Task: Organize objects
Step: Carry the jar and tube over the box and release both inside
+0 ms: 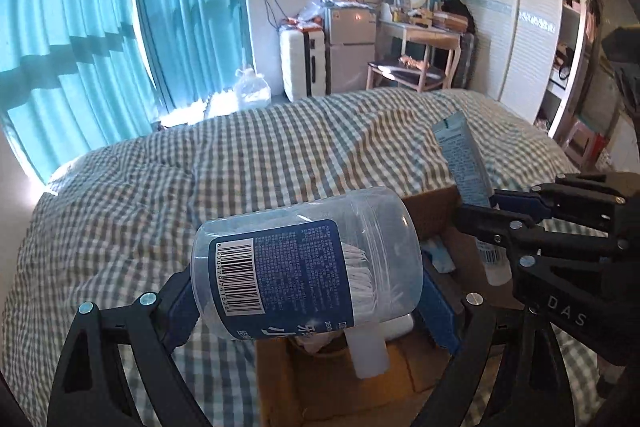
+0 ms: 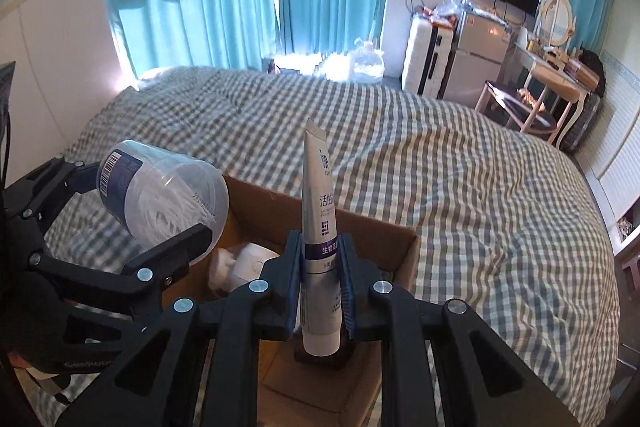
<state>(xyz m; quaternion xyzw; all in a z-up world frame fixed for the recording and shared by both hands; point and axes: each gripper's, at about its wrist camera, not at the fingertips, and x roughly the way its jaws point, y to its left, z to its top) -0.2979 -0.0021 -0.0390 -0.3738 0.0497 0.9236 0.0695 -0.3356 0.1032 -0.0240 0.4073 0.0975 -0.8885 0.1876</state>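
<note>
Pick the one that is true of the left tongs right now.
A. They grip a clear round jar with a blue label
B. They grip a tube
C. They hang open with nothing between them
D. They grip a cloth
A: the left tongs clamp a clear round jar over the cardboard box; the tube is in the right tongs.

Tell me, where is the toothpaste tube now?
The toothpaste tube stands upright in the right gripper, centre of the right wrist view, above the open cardboard box on the checked bed.
</note>
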